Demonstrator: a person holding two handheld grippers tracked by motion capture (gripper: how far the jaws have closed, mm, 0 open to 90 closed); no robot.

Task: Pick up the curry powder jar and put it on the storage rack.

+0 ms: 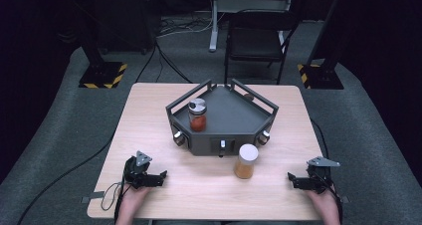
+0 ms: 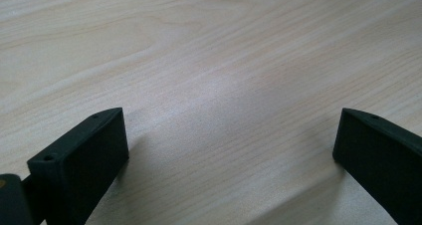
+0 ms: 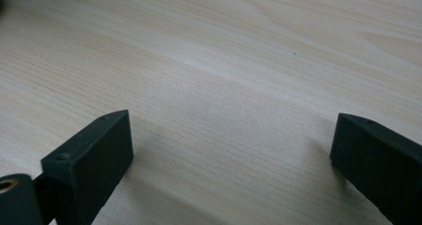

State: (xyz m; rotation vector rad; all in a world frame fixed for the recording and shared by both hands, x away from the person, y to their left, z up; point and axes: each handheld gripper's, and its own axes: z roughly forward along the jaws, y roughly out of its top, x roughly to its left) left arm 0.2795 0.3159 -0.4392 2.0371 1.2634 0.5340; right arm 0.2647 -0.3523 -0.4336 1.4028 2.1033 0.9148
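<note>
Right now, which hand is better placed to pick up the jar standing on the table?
Probably the right gripper: the orange-filled jar stands nearer it than the left gripper. Both are open and empty.

Orange-filled jar (image 1: 246,161) (white lid) upright before rack.

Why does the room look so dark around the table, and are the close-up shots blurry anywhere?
High view: light falls on the table while the surroundings fade to black. Left gripper view: soft sheen on the wood between the left tool jaws, far edge blurred. Right gripper view: the right tool casts soft shadows; the top left corner is out of focus.
</note>
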